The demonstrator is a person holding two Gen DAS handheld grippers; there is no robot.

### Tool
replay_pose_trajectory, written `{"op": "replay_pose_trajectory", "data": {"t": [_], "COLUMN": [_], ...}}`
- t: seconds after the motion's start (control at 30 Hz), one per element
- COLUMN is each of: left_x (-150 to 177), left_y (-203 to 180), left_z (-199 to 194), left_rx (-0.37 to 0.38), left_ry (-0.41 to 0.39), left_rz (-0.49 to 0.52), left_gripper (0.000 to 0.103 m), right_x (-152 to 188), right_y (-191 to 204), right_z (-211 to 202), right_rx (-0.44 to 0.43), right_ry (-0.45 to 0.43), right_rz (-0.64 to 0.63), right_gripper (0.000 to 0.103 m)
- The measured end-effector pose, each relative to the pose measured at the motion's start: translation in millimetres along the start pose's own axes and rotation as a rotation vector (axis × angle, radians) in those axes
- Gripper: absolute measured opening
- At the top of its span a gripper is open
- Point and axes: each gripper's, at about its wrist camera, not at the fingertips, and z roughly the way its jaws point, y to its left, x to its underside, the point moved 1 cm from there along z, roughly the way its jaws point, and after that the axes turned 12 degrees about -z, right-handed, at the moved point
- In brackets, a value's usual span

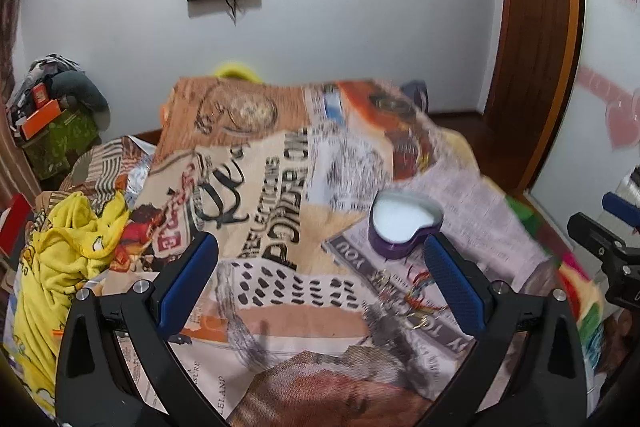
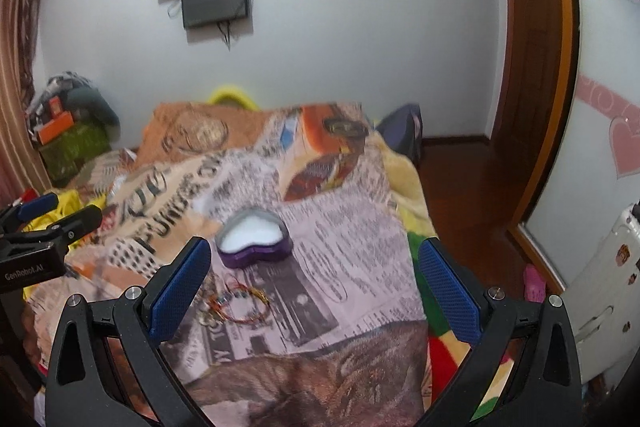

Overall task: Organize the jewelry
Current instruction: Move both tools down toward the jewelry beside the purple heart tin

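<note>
Both your grippers, left gripper [image 1: 320, 267] and right gripper [image 2: 316, 267], hover with jaws spread wide, holding nothing. On the newspaper-print blanket [image 1: 280, 187] sits an open purple heart-shaped box [image 2: 255, 241], white inside. A blurred tangle of jewelry [image 2: 236, 303] lies just in front of it.

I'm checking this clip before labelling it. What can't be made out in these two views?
- Jewelry pile: right wrist view, small and blurred; piece count and type unclear. In the left wrist view the left tool's finger partly covers it.
- Heart-shaped box: white inside; contents and lid not shown in either view.
- Right tool: open; its handle is cut off by the bottom edge.
- Blanket print: motion blur.
</note>
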Motion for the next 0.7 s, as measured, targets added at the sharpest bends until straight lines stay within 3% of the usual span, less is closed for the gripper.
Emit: {"op": "replay_pose_trajectory", "data": {"t": [0.33,0.47,0.53,0.7], "left_x": [19.7,26.6,29.7,37.5], "left_y": [-7.3,-12.1,-15.0,-18.4], "left_z": [58.1,72.4,77.4,91.7], "left_rx": [0.013,0.007,0.019,0.051], "left_ry": [0.167,0.197,0.215,0.283], "left_rz": [0.050,0.087,0.100,0.110], "left_gripper": [0.103,0.103,0.096,0.078], "right_x": [26.5,34.1,35.7,39.9], "right_y": [5.3,8.8,10.9,16.6], "right_z": [55.2,67.6,73.2,87.4], "right_rx": [-0.061,-0.096,-0.111,-0.160], "right_ry": [0.174,0.205,0.216,0.250], "right_rz": [-0.016,-0.021,-0.020,-0.037], "right_gripper": [0.103,0.102,0.098,0.072]}}
